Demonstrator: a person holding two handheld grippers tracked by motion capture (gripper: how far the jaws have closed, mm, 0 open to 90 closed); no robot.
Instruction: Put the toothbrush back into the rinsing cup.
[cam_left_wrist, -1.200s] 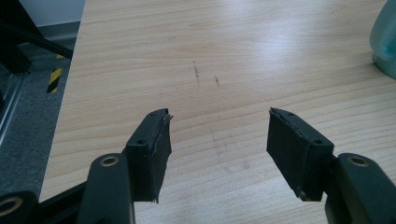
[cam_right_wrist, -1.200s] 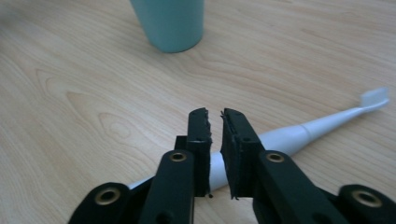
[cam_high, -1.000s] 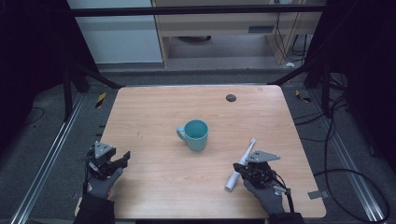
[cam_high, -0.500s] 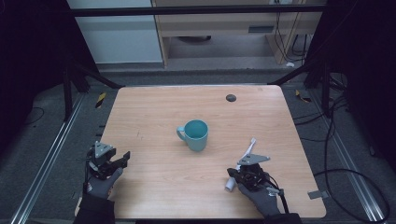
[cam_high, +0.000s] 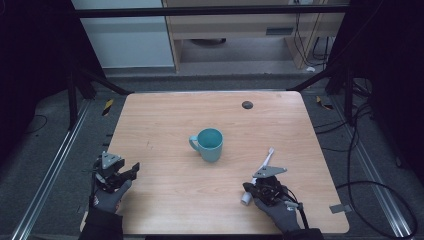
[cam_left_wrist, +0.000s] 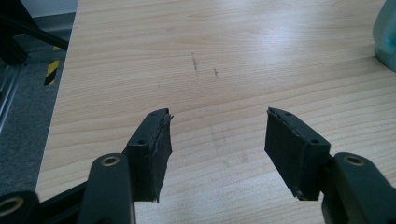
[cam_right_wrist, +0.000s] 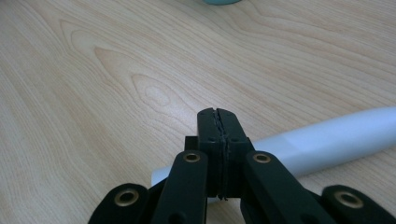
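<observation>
A teal mug (cam_high: 210, 144) stands upright in the middle of the wooden table (cam_high: 165, 115). A white toothbrush-like stick (cam_high: 266, 161) lies on the table at the near right, its thick end (cam_high: 245, 199) toward the person. My right gripper (cam_high: 248, 188) sits right over that thick end. In the right gripper view its jaws (cam_right_wrist: 217, 122) are pressed together with nothing between them, and the white handle (cam_right_wrist: 336, 140) passes underneath. My left gripper (cam_high: 134, 169) rests at the near left corner, open (cam_left_wrist: 217, 140) and holding nothing, with the mug's edge (cam_left_wrist: 386, 32) far off.
A small dark round spot (cam_high: 247, 104) lies near the table's far edge, right of centre. Cables and metal rails run along the floor on both sides. Bare wood stretches between the two grippers and around the mug.
My right gripper has shifted slightly left and toward the near edge, over the stick's thick end. The left gripper, mug and stick have stayed put.
</observation>
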